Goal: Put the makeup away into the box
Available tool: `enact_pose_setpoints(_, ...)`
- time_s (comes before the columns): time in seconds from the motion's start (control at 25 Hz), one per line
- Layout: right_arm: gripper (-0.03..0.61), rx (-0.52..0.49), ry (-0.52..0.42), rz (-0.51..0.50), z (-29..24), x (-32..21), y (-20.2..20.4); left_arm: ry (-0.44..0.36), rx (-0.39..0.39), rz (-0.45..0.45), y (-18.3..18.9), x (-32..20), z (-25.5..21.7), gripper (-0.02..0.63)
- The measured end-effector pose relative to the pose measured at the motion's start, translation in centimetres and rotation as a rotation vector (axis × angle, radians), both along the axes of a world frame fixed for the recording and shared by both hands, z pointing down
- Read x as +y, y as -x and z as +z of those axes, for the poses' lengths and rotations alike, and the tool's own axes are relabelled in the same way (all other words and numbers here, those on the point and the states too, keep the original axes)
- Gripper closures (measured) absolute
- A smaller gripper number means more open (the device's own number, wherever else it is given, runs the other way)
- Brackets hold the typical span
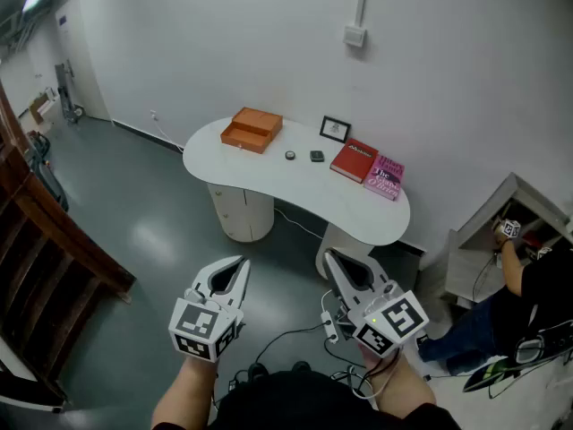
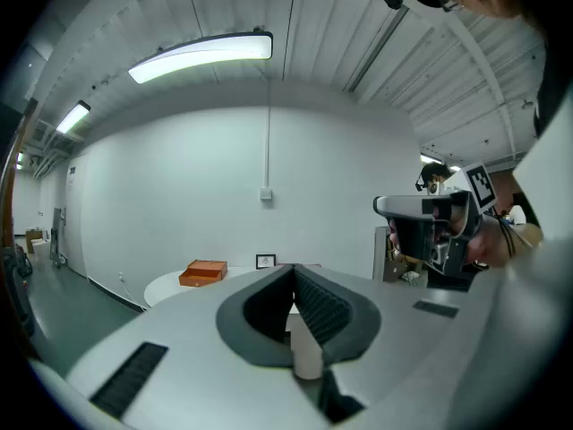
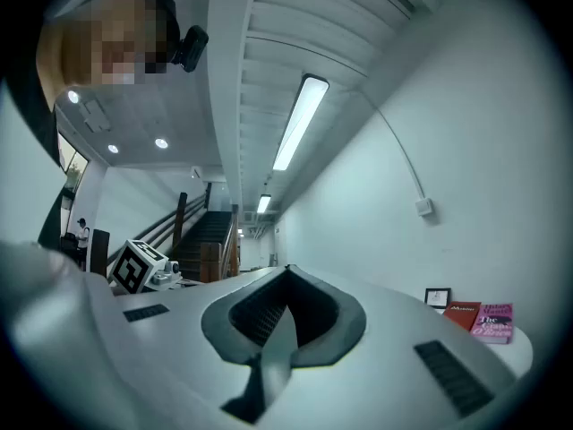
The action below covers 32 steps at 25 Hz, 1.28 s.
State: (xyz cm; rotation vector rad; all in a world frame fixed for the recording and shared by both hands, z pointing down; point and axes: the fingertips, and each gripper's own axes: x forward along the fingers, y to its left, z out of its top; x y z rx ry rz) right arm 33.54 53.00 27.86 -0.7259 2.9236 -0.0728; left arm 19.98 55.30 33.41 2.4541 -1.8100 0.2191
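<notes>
Orange, red and pink on a white table [image 1: 260, 176]
The box [image 1: 252, 129] is orange, with a red book [image 1: 355, 160], a pink book [image 1: 385, 176] and a black picture frame [image 1: 335, 129]. The left gripper [image 1: 240, 263] and right gripper [image 1: 329, 258] are pale grey with black-and-white square markers.

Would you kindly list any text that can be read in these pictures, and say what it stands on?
Red book: white title, too small to read.
Pink book: cover print, too blurred to read.
Framed picture: nothing legible.
Cubes on left gripper and right gripper: square markers, no words.
</notes>
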Motion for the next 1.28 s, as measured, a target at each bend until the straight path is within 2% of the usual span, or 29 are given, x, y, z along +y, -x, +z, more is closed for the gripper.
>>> enact_pose_setpoints(0.24,0.545,0.007,0.011,0.023,0.8,-0.6,-1.8,-0.019,-0.004,-0.025,-0.4,-0.3,-0.7,0.609)
enact_pose_setpoints(0.48,0.545,0.017,0.005,0.099,1.7,-2.0,-5.7,-0.026,0.028,-0.106,0.0,-0.2,-0.7,0.609)
enact_pose_setpoints(0.72,0.543,0.004,0.015,0.077,2.7,-2.2,-8.2,-0.001,0.022,-0.130,-1.5,0.4,0.7,0.609)
enact_pose_setpoints(1.04,0.543,0.035,0.077,0.053,4.9,-4.5,-7.4,0.026,0.042,-0.134,-0.6,-1.8,2.4,0.609)
enact_pose_setpoints(1.28,0.543,0.066,0.115,0.041,6.3,-9.0,-2.5,0.048,0.060,-0.114,3.3,-6.7,3.9,0.609)
